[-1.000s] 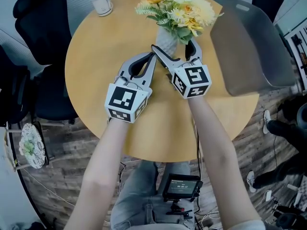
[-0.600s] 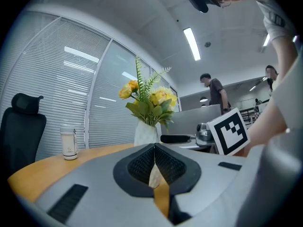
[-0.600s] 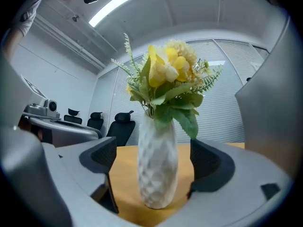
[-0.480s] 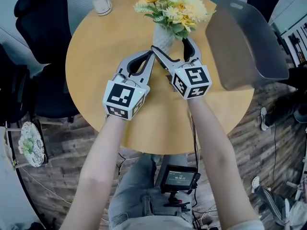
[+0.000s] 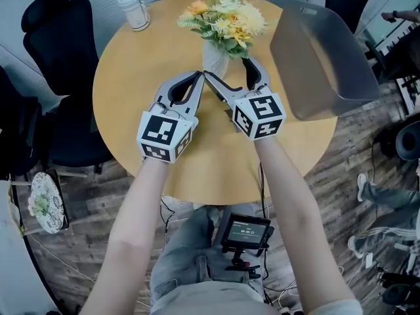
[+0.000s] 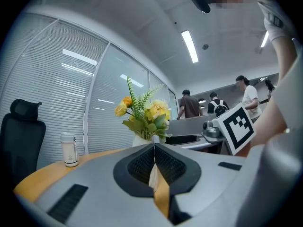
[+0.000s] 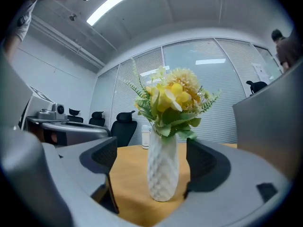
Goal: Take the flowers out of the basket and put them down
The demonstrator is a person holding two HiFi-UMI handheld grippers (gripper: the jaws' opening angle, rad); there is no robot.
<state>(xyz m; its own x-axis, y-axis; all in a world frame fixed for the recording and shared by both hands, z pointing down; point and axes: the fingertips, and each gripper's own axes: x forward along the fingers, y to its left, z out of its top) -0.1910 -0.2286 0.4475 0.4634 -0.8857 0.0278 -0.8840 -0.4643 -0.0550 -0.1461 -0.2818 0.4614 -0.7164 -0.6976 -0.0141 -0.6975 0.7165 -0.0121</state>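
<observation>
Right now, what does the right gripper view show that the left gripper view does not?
Only the right gripper view: the whole white vase standing on the wooden table between open jaws, untouched. Only the left gripper view: its shut jaws, a marker cube and people behind. Both: the flowers and the table.

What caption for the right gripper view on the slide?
Open right tool frames a white vase of yellow flowers standing on the wooden table, neither jaw touching it.

Round wooden table (image 5: 131,104), black chair (image 5: 56,44) — plank floor (image 5: 85,241).
</observation>
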